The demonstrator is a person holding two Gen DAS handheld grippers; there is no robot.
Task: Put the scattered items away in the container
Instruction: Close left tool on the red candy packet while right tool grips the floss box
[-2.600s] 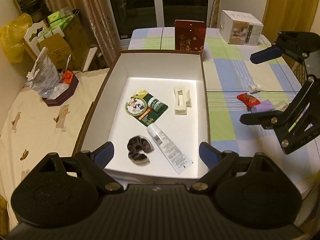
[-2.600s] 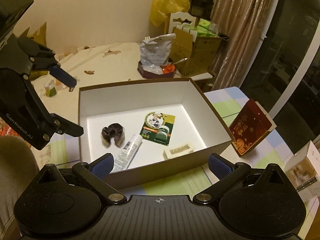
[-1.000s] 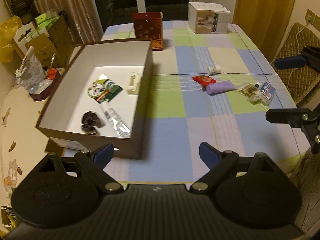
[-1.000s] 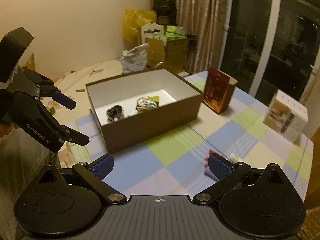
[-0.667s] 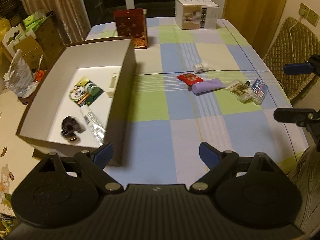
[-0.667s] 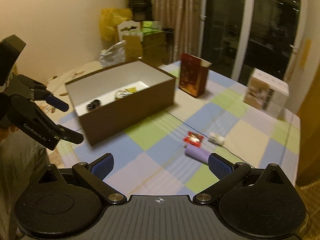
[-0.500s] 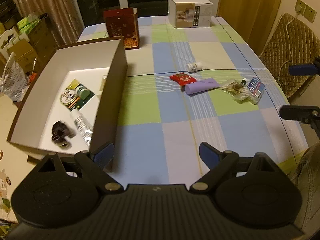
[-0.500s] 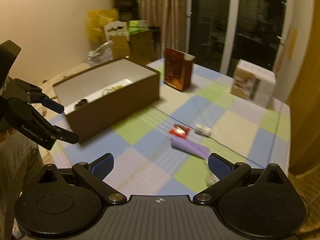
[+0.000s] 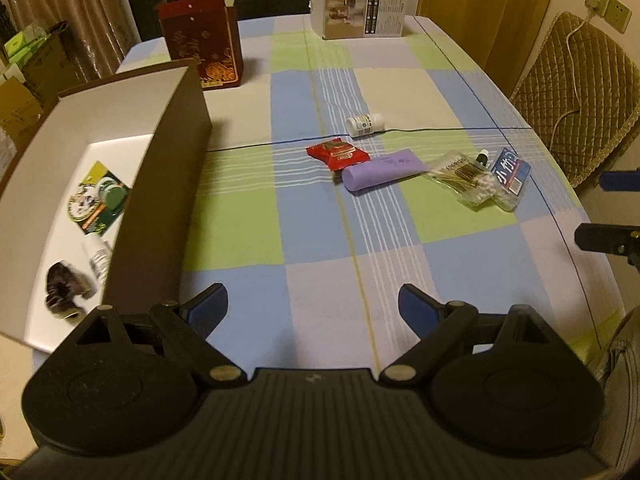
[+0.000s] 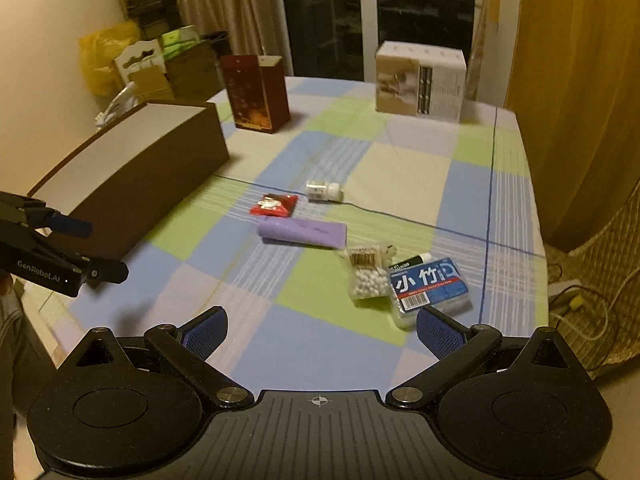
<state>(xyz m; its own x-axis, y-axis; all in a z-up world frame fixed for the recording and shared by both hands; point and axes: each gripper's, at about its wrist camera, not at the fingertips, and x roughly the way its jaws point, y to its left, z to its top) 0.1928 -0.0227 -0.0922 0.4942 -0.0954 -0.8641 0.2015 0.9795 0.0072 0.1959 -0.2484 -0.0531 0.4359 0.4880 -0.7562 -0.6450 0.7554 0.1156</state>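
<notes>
Both grippers, left (image 9: 313, 309) and right (image 10: 320, 329), hang wide and empty above the checked table (image 9: 248, 240), seemingly between picks; box (image 9: 160, 184) at left, and next the right might reach for the nearby swab pack (image 10: 366, 274).

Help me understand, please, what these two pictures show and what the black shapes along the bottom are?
Each picture comes from a camera on a handheld gripper, looking along its jaws. The left gripper and right gripper are both open and hold nothing. On the checked tablecloth lie a red packet, a purple tube, a small white bottle, a bag of cotton swabs and a blue pack. The brown box on the left already holds a few items.
</notes>
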